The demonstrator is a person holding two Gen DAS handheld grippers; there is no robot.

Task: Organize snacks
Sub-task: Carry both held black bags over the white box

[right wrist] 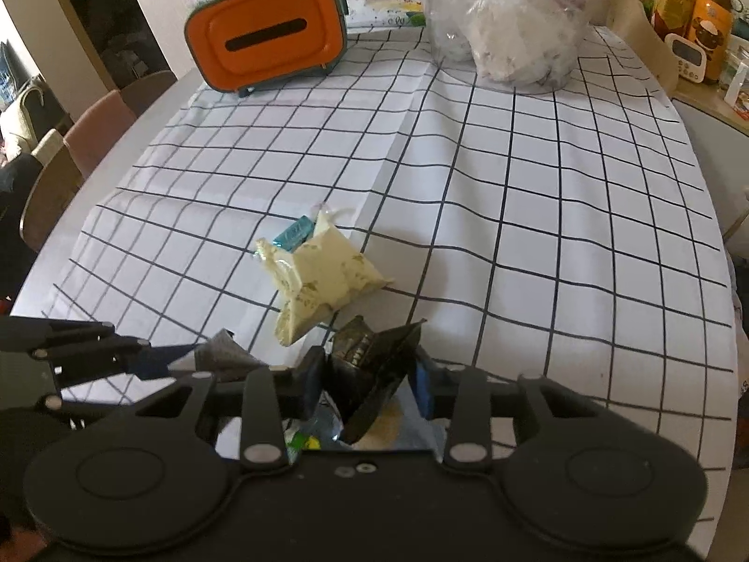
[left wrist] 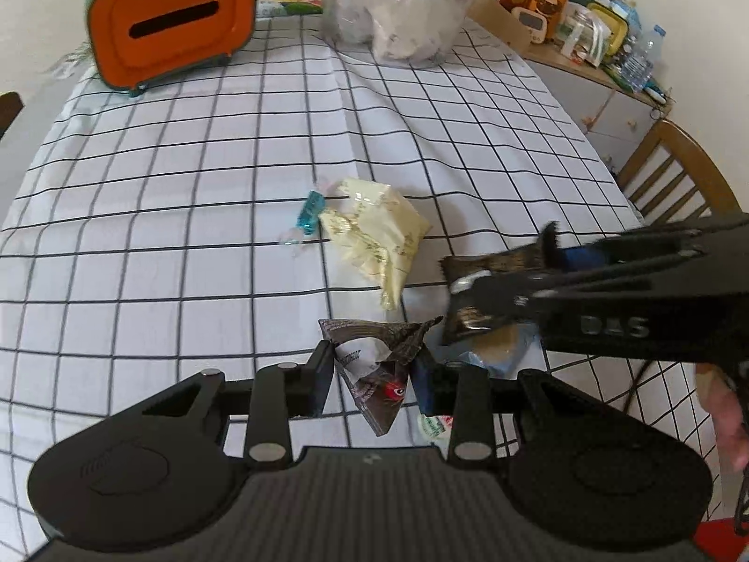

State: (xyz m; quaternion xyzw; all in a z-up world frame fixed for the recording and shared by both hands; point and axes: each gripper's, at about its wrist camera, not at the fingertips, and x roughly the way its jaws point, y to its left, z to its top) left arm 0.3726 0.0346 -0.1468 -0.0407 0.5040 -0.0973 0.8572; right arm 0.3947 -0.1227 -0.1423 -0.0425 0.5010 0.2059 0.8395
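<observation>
A light, crinkly grey packet (left wrist: 374, 365) is clamped in the left tongs (left wrist: 372, 381), a dark packet (right wrist: 374, 370) in the right tongs (right wrist: 370, 384), both probably best pinched at the seams.

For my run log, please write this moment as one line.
left gripper: shut on grey snack packet | right gripper: shut on dark snack packet | cream packet, blue candy: on tablecloth
</observation>
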